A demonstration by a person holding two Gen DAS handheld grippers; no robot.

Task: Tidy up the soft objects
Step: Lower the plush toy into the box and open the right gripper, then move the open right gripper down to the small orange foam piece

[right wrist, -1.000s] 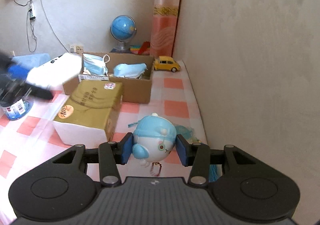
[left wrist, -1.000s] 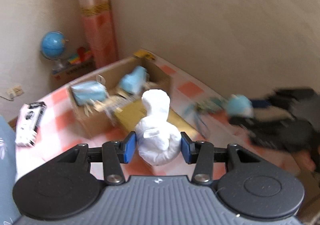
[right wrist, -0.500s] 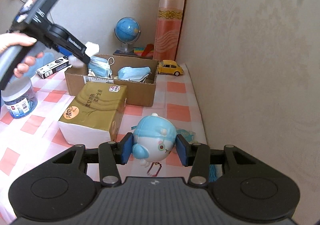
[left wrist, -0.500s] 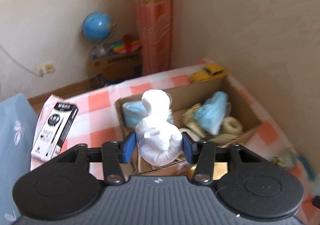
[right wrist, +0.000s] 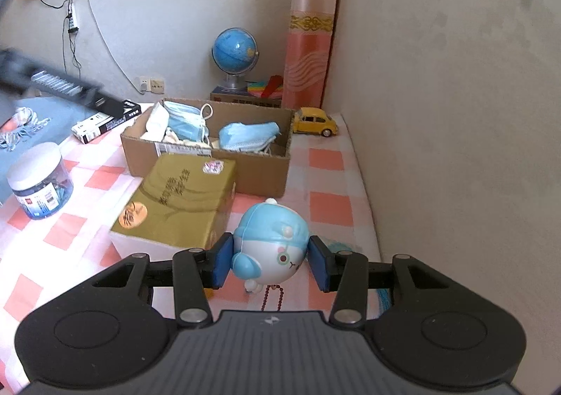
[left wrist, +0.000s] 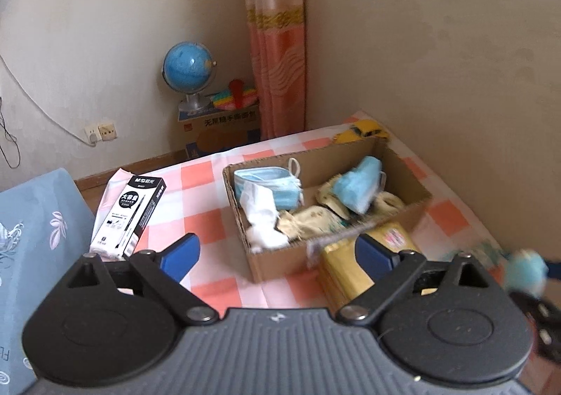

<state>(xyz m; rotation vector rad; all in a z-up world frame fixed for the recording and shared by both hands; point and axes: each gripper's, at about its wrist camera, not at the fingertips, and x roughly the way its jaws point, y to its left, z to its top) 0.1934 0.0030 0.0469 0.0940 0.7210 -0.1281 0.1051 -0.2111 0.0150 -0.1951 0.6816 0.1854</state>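
A gold tissue pack [right wrist: 178, 198] is lying near the brown cardboard box [left wrist: 277, 263], where the crumpled white cloth [left wrist: 261, 216] is resting at its left end. The left gripper [left wrist: 277, 256], jaws just opening, is spreading empty. The right gripper [right wrist: 270, 263] is pinching a round blue-and-white plush toy [right wrist: 271, 246].

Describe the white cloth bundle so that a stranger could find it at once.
Find the open brown cardboard box on the pink checked tablecloth. The crumpled white cloth bundle lies inside, in its near left corner, touching a pale blue face mask. It is the only pure white thing there.
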